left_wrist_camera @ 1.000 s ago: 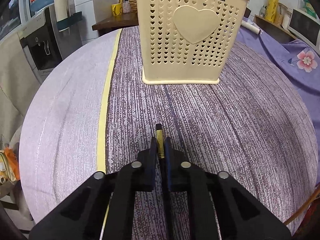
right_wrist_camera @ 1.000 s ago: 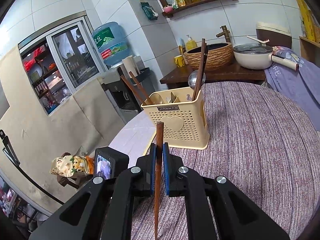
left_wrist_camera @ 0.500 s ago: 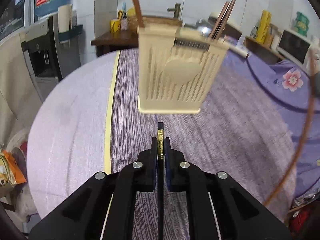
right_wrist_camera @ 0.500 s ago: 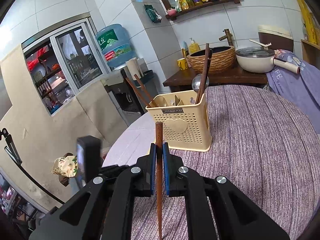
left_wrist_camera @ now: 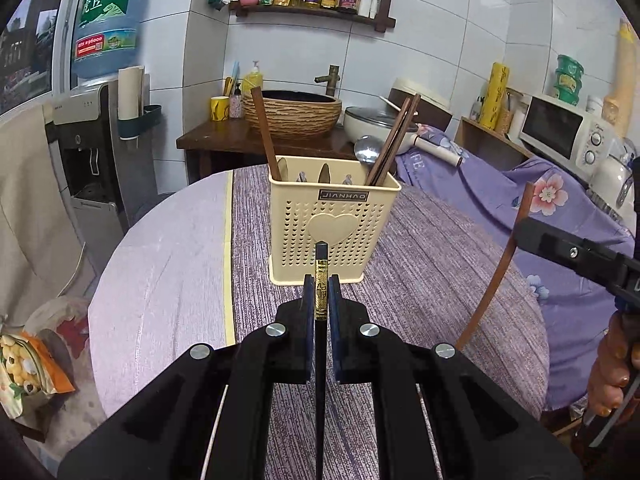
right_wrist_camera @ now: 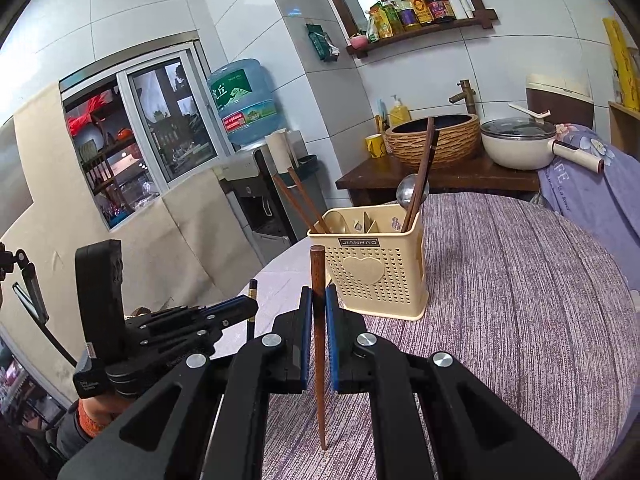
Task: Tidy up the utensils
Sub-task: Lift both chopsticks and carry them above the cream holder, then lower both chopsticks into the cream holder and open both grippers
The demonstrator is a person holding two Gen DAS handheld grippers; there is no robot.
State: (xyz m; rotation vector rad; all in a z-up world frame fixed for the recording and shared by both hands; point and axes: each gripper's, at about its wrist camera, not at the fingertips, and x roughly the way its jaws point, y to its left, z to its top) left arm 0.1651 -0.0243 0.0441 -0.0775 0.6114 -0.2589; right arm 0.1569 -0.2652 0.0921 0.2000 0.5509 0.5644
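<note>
A cream perforated utensil basket stands on the round table and holds brown chopsticks, spoons and a metal ladle. My left gripper is shut on a black chopstick with a gold band, held in front of the basket. My right gripper is shut on a brown wooden chopstick, upright, its lower tip touching the cloth. The right gripper and its chopstick show at the right of the left wrist view. The left gripper shows at the left of the right wrist view.
The table has a purple striped cloth with a yellow tape line. Behind it stand a wooden counter with a woven basin and a white pot. A water dispenser is at the left, a microwave at the right.
The left gripper has risen and pulled back from the basket, tilting upward with its chopstick. The right gripper has moved slightly nearer the basket, chopstick still held.
</note>
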